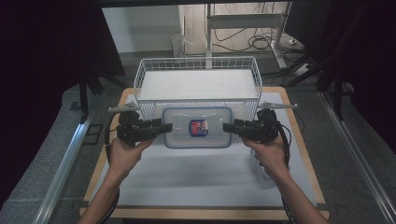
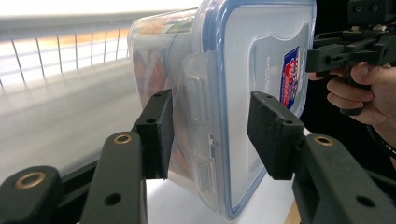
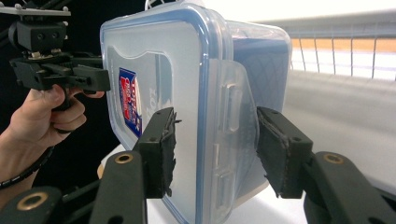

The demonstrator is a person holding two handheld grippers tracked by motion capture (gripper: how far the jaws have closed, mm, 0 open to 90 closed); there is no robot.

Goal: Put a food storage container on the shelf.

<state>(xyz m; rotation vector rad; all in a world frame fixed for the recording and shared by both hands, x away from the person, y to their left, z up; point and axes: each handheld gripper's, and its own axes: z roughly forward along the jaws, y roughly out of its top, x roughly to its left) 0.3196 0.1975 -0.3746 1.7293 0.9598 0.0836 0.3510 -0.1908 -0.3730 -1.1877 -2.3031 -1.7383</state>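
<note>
We're over a wooden-edged bench (image 1: 299,140) covered with a pale grey sheet, standing on grey carpet with metal rails running down either side. Dark curtains close off left and right, and at the back there's a light wall, a white desk frame (image 1: 243,21) and loose cables on the floor.

Right in the middle sits the clear plastic container (image 1: 197,127), blue-rimmed lid on top with a red and blue sticker. It lies just in front of the white wire basket (image 1: 140,79), whose front wall looks to be touching or nearly touching the container's far edge; from here I cannot tell which.

Left tongs (image 1: 166,127) come in at the container's left short end. In the left gripper view the tongs (image 2: 210,133) are spread, one pad either side of the side latch flap, with a gap showing at each. Right tongs (image 1: 227,127) mirror that at the right end; in the right gripper view the tongs (image 3: 215,149) are spread too, straddling the latch there, pads just off the plastic.

Room to move: a wide stretch of bare sheet lies toward the person, narrower strips at both sides of the container, and the basket blocks the far side.
</note>
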